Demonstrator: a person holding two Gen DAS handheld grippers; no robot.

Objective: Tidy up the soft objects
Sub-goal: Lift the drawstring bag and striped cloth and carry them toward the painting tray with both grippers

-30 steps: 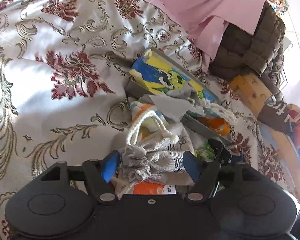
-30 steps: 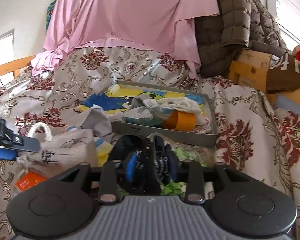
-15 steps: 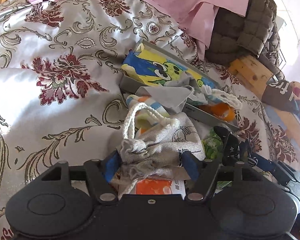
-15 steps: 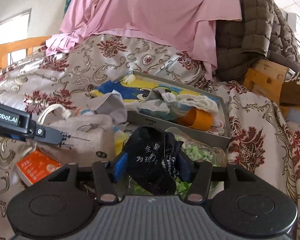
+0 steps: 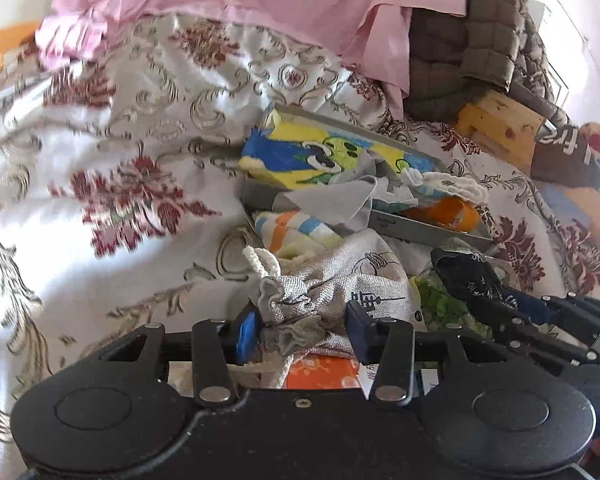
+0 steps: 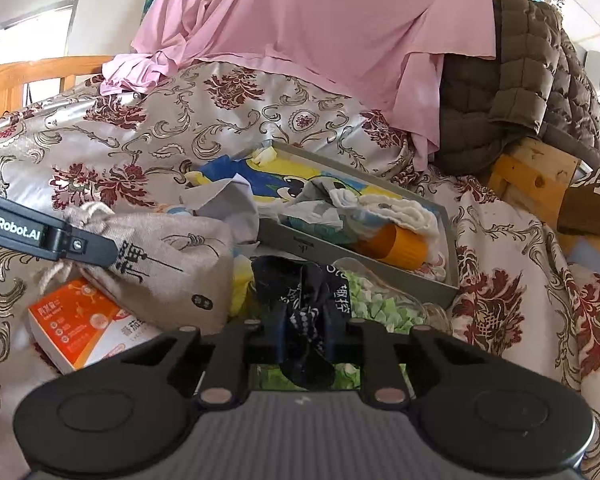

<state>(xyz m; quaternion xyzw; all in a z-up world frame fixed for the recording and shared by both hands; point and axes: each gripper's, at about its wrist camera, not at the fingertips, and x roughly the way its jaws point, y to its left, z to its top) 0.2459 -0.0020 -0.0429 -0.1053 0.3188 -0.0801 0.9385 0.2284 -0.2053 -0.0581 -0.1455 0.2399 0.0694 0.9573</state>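
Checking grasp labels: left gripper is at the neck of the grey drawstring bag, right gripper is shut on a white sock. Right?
Wrong on one point. The sock clamped in the right gripper is dark navy with white lettering, not white; the right wrist view shows it. The left gripper is at the gathered neck of the grey drawstring bag, its jaws having just been closing.
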